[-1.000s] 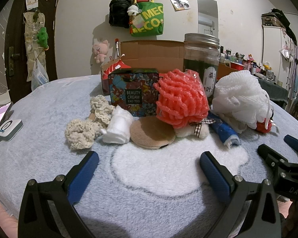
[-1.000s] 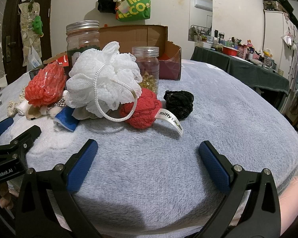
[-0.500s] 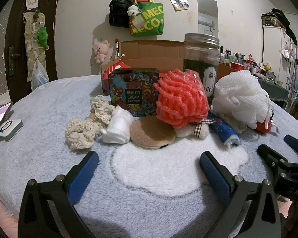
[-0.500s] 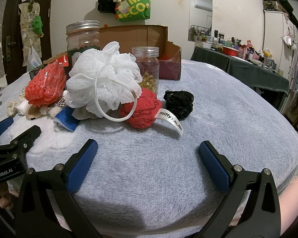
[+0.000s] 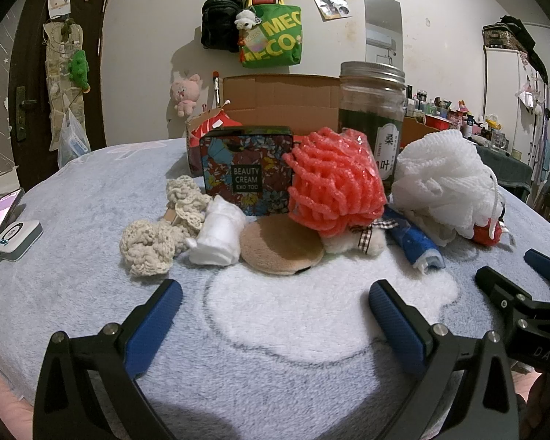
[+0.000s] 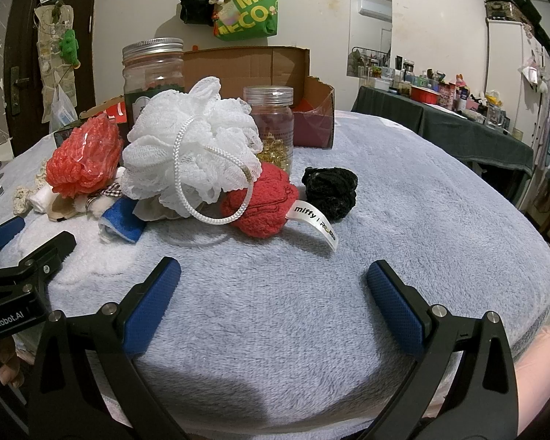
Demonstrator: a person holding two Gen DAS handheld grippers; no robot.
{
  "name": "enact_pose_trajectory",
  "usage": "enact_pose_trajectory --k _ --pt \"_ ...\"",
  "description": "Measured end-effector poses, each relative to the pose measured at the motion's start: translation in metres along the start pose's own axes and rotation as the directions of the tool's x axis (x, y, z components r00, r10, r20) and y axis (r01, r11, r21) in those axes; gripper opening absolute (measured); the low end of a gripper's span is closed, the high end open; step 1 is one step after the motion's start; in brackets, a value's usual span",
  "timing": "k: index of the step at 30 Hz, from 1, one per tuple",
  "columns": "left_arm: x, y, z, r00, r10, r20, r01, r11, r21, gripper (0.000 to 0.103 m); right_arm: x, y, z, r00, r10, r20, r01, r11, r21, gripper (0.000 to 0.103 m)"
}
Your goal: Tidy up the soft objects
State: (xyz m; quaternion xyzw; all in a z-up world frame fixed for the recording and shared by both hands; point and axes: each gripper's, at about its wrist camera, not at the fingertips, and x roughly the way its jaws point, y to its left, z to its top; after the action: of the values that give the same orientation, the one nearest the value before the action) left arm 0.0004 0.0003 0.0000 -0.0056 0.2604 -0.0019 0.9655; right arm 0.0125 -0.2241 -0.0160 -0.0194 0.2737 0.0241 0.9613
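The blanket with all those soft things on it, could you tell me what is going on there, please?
A person holds a two-finger tool in each hand, and both the left tool and the right tool hover open and empty above the grey blanket. Nothing is grasped yet. The white bath pouf, coral mesh pouf, red plush and black scrunchie lie clustered before a cardboard box and jars.

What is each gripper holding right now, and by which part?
Nothing. The left gripper and right gripper are both open over bare blanket, short of the pile of soft things.
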Motion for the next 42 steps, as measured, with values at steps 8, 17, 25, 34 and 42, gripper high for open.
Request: enact_pose_trajectory --k 8,17,25,34,42 --pt "0.000 0.000 0.000 1.000 0.001 0.000 -0.001 1.000 0.000 0.103 -0.001 0.000 0.000 1.000 0.000 0.000 0.000 1.000 0.000 0.103" --pt "0.000 0.000 0.000 1.000 0.000 0.000 0.000 1.000 0.001 0.103 -0.001 0.001 0.000 1.000 0.000 -0.001 0.000 1.000 0.000 0.103" --pt "-0.009 -0.001 0.012 0.999 -0.044 -0.005 0.044 0.999 -0.002 0.103 -0.002 -0.002 0.004 0.999 0.026 -0.029 -0.026 1.000 0.006 0.103" --pt "-0.019 0.007 0.043 0.994 -0.103 0.031 0.103 0.995 -0.012 0.103 -0.019 -0.013 0.036 0.995 0.102 0.019 -0.102 0.995 0.023 0.103" --pt "-0.012 0.004 0.070 0.989 -0.143 0.018 0.143 0.989 0.029 0.103 -0.022 -0.007 0.068 0.975 0.213 0.058 -0.211 0.977 -0.031 0.103"
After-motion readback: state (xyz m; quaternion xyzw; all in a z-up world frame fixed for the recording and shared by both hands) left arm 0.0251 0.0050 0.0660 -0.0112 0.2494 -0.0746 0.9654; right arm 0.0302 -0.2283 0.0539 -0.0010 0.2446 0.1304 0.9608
